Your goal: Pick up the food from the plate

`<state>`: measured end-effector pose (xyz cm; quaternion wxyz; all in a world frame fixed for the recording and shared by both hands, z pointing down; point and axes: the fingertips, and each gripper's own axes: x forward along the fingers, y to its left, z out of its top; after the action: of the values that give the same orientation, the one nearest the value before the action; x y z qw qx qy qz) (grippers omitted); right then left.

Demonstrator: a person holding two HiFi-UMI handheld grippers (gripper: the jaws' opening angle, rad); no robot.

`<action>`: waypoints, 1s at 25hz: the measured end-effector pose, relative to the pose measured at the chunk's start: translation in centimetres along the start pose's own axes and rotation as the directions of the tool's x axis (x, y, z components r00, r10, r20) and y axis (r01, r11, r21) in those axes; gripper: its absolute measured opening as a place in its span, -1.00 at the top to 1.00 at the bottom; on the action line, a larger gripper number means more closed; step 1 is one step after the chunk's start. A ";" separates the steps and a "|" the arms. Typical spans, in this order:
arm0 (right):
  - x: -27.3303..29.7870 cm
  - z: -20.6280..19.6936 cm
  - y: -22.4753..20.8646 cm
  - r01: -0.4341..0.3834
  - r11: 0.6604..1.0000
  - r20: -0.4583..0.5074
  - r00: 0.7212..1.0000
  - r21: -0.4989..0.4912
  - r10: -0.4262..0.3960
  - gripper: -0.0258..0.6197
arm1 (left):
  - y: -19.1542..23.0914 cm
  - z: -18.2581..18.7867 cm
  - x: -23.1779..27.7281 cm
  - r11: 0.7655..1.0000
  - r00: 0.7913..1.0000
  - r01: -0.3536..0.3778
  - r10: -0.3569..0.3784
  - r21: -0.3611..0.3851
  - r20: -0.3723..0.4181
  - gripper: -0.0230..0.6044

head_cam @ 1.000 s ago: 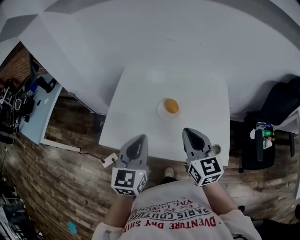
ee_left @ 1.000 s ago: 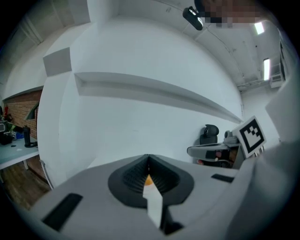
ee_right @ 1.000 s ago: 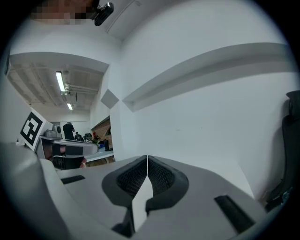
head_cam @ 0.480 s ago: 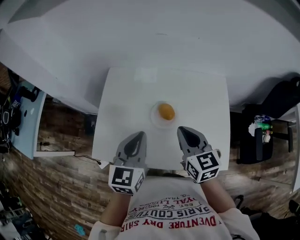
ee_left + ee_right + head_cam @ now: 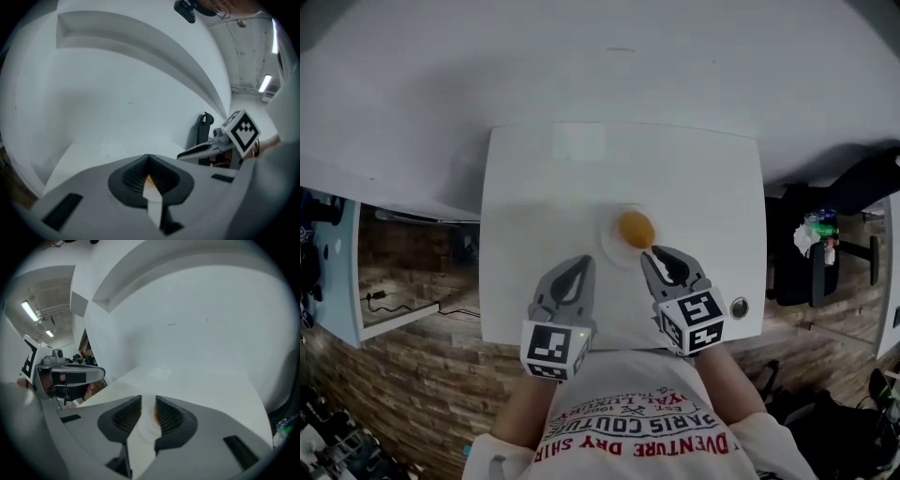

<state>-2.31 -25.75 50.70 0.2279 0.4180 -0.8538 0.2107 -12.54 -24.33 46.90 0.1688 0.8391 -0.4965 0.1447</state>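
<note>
Food (image 5: pixel 636 228) on plate (image 5: pixel 613 244), mid table (image 5: pixel 534 187), edges distant

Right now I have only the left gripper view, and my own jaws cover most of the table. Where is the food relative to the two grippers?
Observer: In the head view the orange food sits on a small pale plate mid-table, just ahead of the right gripper and ahead and to the right of the left gripper.
Operator: Is the right gripper on it?
Observer: No. The right gripper view shows its jaws opening, narrowly apart, with nothing between them. The food shows through the gap, farther ahead.
Operator: Anything else on the table?
Observer: Only a small round object near the table's near right corner. I cannot tell what it is.
</note>
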 end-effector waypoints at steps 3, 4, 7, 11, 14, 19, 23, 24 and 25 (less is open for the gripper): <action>2.1 -1.0 -0.3 -0.019 1.000 -0.070 0.997 -0.003 0.019 0.27 | 0.7 -1.3 0.9 1.000 0.999 0.018 -0.019 -0.024 -0.032 0.90; 2.8 -1.4 -0.7 -0.012 1.000 -0.095 0.995 -0.019 0.010 0.16 | 0.8 -1.8 1.3 0.999 0.999 0.025 -0.027 -0.035 -0.040 0.90; 4.9 -2.4 -1.6 -0.001 0.999 -0.164 0.987 -0.048 -0.007 0.04 | 1.3 -3.1 2.4 0.997 0.996 0.049 -0.052 -0.058 -0.067 0.90; 7.1 -3.4 -2.6 0.000 0.998 -0.226 0.974 -0.059 -0.013 -0.03 | 2.0 -4.1 3.5 0.995 0.993 0.074 -0.079 -0.060 -0.088 0.90; 8.5 -4.1 -3.5 0.024 0.995 -0.269 0.962 -0.093 -0.048 -0.09 | 2.9 -4.3 4.3 0.995 0.991 0.083 -0.089 -0.064 -0.098 0.90; 10.3 -4.9 -4.0 0.018 0.997 -0.336 0.941 -0.073 -0.041 -0.16 | 4.0 -5.0 5.2 0.994 0.986 0.094 -0.100 -0.057 -0.130 0.90; 11.3 -6.2 -4.5 0.025 0.997 -0.390 0.919 -0.075 -0.052 -0.18 | 4.5 -5.6 5.8 0.993 0.984 0.086 -0.097 -0.078 -0.148 0.90; 11.6 -6.5 -4.6 0.027 0.997 -0.406 0.912 -0.078 -0.056 -0.18 | 4.7 -5.7 5.9 0.993 0.984 0.089 -0.099 -0.075 -0.151 0.90; 11.8 -6.8 -4.6 0.029 0.996 -0.422 0.905 -0.083 -0.061 -0.18 | 4.8 -5.9 6.1 0.993 0.983 0.090 -0.100 -0.075 -0.153 0.90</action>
<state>-3.56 -31.84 63.65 0.4282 0.3732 -0.7812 0.2592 -14.40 -28.74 55.35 0.2422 0.8417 -0.4456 0.1849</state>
